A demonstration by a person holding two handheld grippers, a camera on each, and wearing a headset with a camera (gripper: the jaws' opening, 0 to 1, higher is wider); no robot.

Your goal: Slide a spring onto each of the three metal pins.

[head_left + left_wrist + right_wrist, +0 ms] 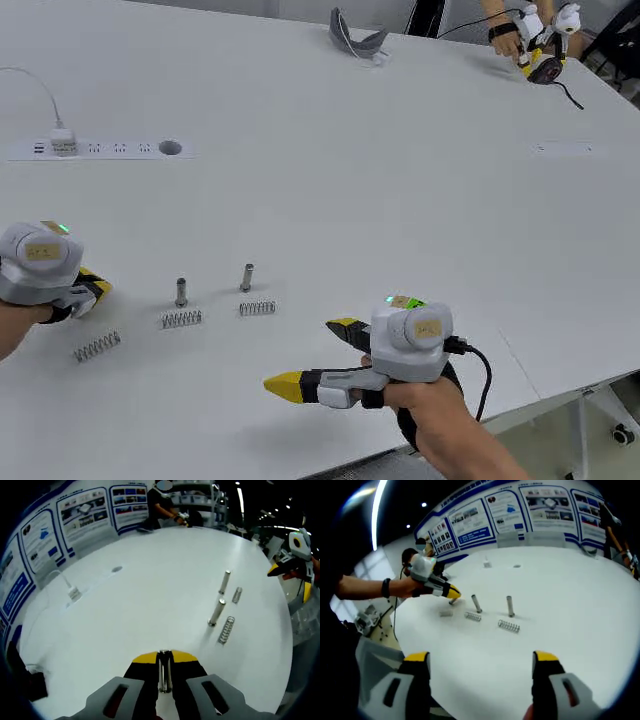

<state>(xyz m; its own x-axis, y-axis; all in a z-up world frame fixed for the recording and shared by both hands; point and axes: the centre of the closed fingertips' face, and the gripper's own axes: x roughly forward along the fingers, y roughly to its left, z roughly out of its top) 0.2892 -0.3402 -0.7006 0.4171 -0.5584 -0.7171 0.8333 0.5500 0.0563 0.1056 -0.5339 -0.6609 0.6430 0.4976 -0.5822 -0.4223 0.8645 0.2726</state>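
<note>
Two metal pins stand upright on the white table: one [181,291] on the left, the other [246,277] to its right. Three springs lie flat before them: [97,346], [181,319], [257,308]. At the table's left, my left gripper [98,288] is shut; in its own view the left gripper [164,660] pinches a thin metal pin [164,672] between its jaws. Ahead of it stand the pins [216,611] [225,581] with springs [226,629] [237,594]. Near the front edge, my right gripper [312,355] [481,660] is open and holds nothing, right of the springs.
A white power strip [100,148] with a plugged-in charger [62,140] lies at the back left. A grey object [357,42] sits at the far edge. Another person's hands hold grippers [535,40] at the far right. The table's front edge [560,395] runs close by my right hand.
</note>
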